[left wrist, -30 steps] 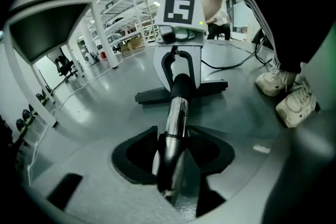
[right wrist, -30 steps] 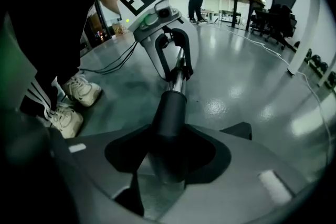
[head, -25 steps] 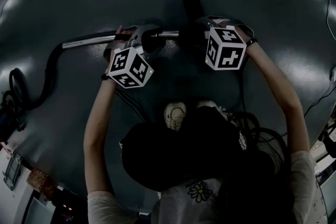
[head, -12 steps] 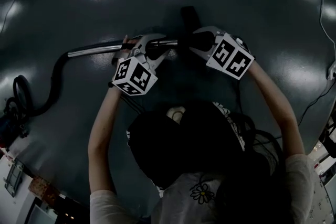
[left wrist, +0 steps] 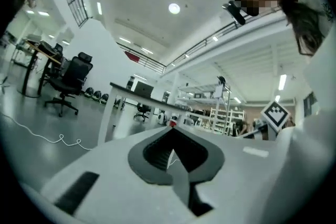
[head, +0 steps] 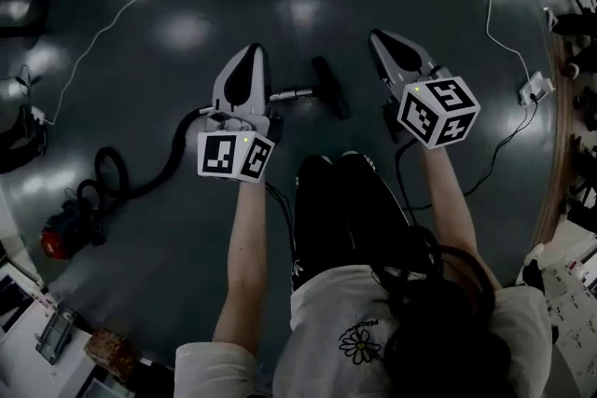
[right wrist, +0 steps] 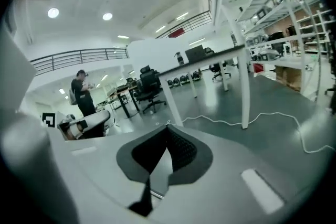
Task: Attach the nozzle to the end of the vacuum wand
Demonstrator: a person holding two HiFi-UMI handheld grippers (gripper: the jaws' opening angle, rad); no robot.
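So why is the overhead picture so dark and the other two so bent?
Head view: underexposed, ceiling lights glaring as pale blotches on the floor. Left gripper view and right gripper view: brightly lit, but wide-angle lenses bow straight lines, like the railing, and darken corners.

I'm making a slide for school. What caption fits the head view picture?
Left tongs and right tongs, shut and empty, above the vacuum wand and nozzle on the floor.

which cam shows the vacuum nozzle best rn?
Head view: the nozzle lies on the floor at the wand tip, unobstructed. Left and right gripper views look out across the room and show none of it.
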